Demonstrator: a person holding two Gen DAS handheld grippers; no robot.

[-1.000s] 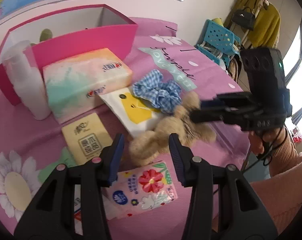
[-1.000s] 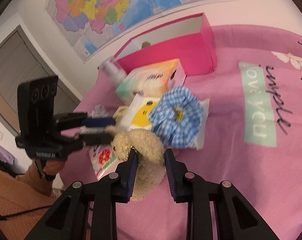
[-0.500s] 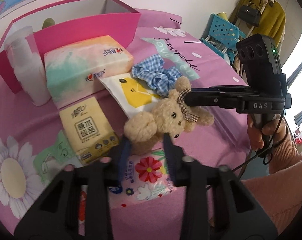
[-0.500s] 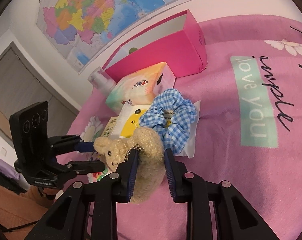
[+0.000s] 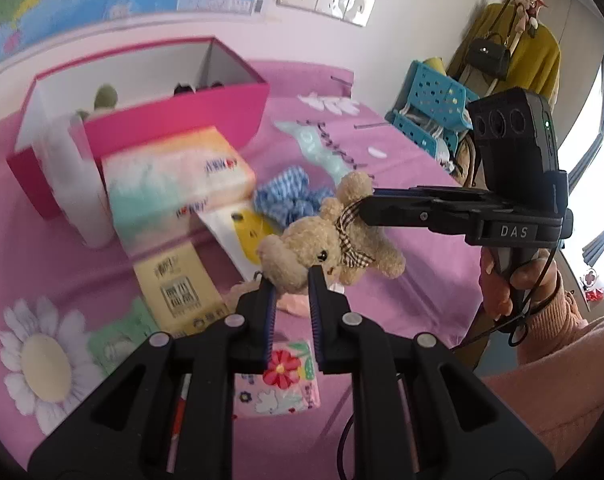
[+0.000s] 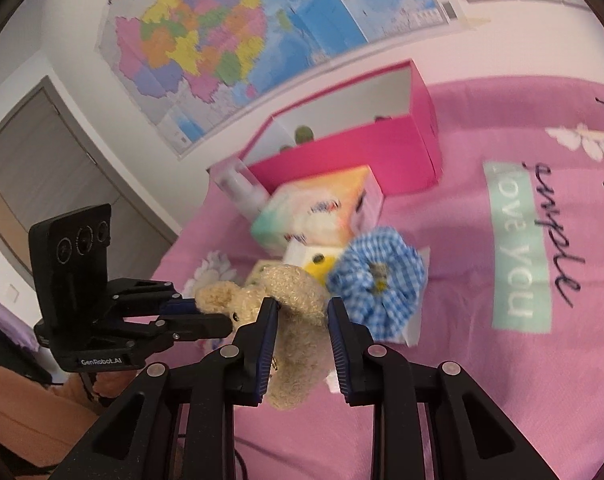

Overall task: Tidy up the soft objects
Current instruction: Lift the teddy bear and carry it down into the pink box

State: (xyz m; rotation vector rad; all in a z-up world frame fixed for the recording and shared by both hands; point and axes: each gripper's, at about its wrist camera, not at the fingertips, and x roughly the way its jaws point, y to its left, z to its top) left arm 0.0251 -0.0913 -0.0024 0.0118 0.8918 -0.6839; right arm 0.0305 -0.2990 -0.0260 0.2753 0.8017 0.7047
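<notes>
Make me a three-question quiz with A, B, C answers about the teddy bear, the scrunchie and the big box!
1. Where is the teddy bear?
A. inside the box
B. held up between the two grippers
C. under the tissue pack

2. What colour is the scrunchie?
A. blue and white check
B. plain red
C. green stripes

3. How is the pink box?
A. shut with a lid
B. tipped on its side
C. open at the top

Answers:
1 B: the left gripper pinches its head end and the right gripper its body, above the pink cloth.
2 A: small blue and white squares cover it.
3 C: you can see its white inside walls.
</notes>
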